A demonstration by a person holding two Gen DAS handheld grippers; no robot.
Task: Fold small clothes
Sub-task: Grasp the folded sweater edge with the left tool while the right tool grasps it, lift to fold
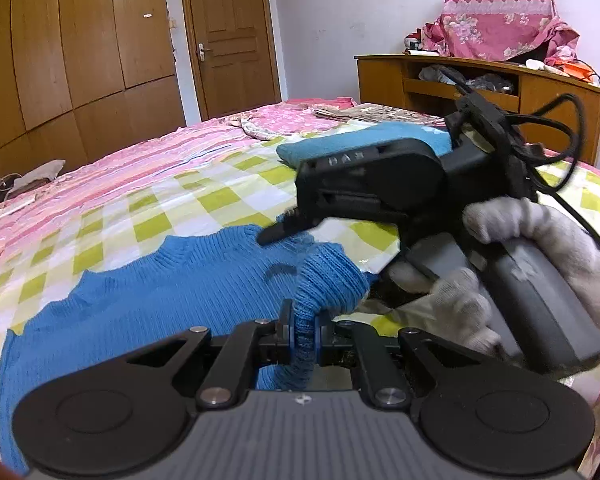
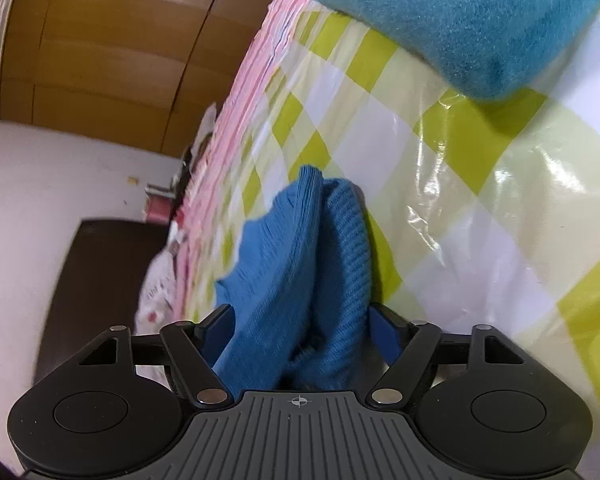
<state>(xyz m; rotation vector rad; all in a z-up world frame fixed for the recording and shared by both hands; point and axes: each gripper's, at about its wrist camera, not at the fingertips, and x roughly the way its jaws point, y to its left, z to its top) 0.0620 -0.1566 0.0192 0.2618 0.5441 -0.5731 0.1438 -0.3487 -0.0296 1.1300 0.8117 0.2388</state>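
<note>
A blue knitted sweater lies spread on a green-and-white checked sheet on the bed. My left gripper is shut on a raised fold of the sweater's ribbed edge at its right side. My right gripper, held by a hand in a white glove, hovers just above the sweater's upper right edge. In the right wrist view, bunched sweater cloth lies between my right gripper's jaws, which stand wide apart; the blue pads do not press on it.
A folded teal garment lies farther back on the checked sheet. The pink bedspread extends left. A wooden cabinet with pink cloth on top stands behind the bed, a wardrobe and a door beyond.
</note>
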